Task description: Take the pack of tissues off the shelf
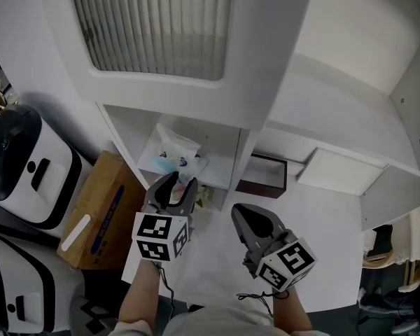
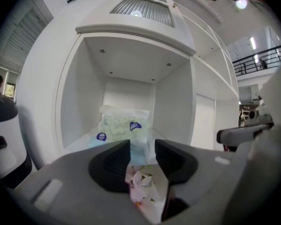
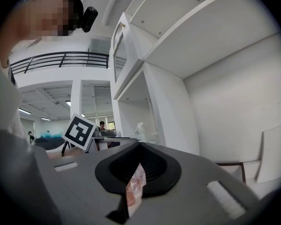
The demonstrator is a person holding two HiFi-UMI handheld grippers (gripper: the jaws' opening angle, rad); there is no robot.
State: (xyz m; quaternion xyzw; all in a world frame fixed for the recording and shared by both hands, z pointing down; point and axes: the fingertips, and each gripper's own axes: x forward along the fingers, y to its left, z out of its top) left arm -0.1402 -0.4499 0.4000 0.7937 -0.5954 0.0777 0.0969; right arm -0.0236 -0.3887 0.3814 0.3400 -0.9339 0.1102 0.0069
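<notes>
The pack of tissues (image 1: 173,150) (image 2: 124,125) sits in an open compartment of the white shelf (image 1: 246,128) (image 2: 72,102), toward its back wall. It is clear plastic with two round blue labels whose print is too small to read.

The left gripper (image 1: 180,182) (image 2: 143,144) faces that compartment from outside its front edge. Its jaws are spread and hold nothing, and the pack shows through the gap between them. Below them lies a flower-printed thing (image 1: 204,197) (image 2: 141,189), too little in view to name.

The right gripper (image 1: 236,209) (image 3: 139,145) hangs beside the left one with its jaw tips together, clamping nothing.

A dark brown box (image 1: 263,176) stands in the next compartment to the right. A cardboard box (image 1: 98,212) with a blue strip of unreadable writing leans by the shelf's left side, next to white machines (image 1: 28,166).
</notes>
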